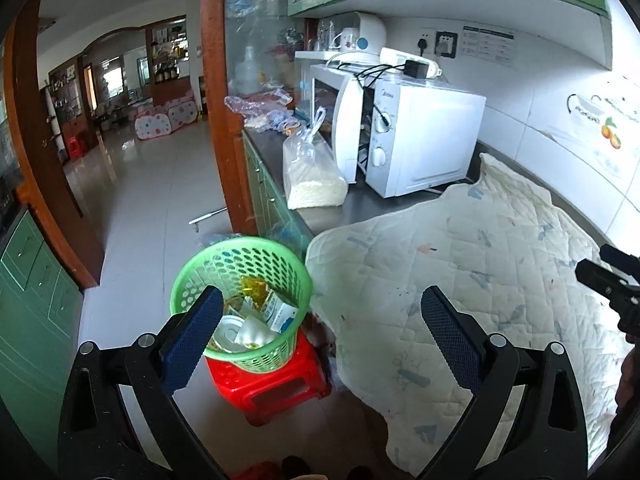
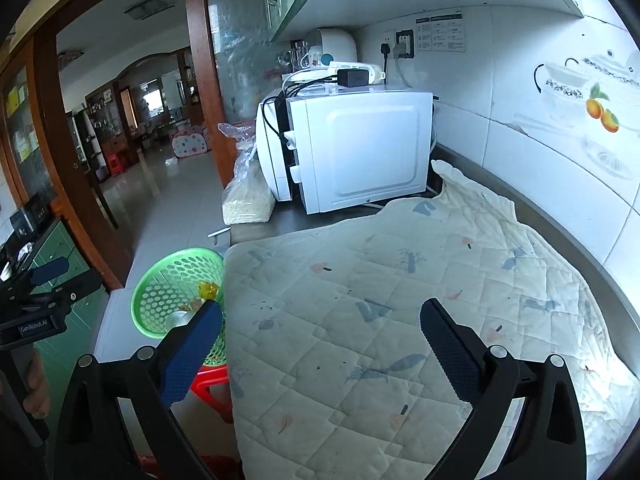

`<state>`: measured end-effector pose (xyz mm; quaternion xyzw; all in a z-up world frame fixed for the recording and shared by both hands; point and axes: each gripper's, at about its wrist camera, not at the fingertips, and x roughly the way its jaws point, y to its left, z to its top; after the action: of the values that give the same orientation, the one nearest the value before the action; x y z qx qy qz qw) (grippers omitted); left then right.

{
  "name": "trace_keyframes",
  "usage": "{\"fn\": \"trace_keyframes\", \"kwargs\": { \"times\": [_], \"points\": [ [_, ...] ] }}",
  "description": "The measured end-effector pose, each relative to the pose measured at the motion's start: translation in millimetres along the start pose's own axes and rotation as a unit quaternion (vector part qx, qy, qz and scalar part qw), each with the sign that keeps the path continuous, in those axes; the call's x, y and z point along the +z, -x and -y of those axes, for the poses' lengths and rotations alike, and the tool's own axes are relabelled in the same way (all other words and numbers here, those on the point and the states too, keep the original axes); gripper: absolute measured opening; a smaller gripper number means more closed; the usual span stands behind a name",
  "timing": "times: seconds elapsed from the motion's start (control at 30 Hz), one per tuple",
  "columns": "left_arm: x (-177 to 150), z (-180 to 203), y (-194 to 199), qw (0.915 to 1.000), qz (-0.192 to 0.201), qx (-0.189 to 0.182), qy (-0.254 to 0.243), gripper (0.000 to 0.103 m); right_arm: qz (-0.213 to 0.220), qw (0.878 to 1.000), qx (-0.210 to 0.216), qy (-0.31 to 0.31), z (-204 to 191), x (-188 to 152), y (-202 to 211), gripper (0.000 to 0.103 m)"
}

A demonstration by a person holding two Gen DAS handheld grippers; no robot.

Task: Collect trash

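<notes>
A green mesh waste basket (image 1: 208,268) stands on a red plastic stool (image 1: 276,384) beside the counter. It holds several pieces of trash: a yellow wrapper (image 1: 253,287), a blue and white carton (image 1: 280,312) and a round lid (image 1: 230,330). My left gripper (image 1: 320,328) is open and empty, above the basket's right side. My right gripper (image 2: 320,344) is open and empty over the quilted cloth (image 2: 400,300) on the counter. The basket also shows in the right wrist view (image 2: 172,280), at the counter's left edge.
A white microwave (image 1: 416,136) with its door ajar and a clear bag of grain (image 1: 312,176) stand on the counter behind the cloth. Green cabinets (image 1: 36,280) line the left. The other gripper shows at the edge of each view (image 1: 616,284) (image 2: 36,292).
</notes>
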<state>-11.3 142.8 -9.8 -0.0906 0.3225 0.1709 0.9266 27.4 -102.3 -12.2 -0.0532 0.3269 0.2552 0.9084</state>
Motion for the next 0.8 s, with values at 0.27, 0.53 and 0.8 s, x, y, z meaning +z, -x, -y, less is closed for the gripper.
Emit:
{"fn": "trace_keyframes", "kwargs": {
  "times": [0.27,0.53,0.8],
  "points": [
    [7.4,5.3,10.4,0.9998,0.019,-0.009,0.0,0.098,0.007,1.0,0.0,0.005,0.5,-0.9,8.3,0.096],
    [7.8,6.2,14.7,0.9996,0.024,-0.013,0.0,0.098,0.014,1.0,0.0,0.008,0.5,0.0,13.7,0.096],
    [8.1,8.0,18.9,0.9993,0.031,-0.02,0.001,0.098,0.016,1.0,-0.001,0.009,0.7,0.1,13.7,0.096]
  ]
}}
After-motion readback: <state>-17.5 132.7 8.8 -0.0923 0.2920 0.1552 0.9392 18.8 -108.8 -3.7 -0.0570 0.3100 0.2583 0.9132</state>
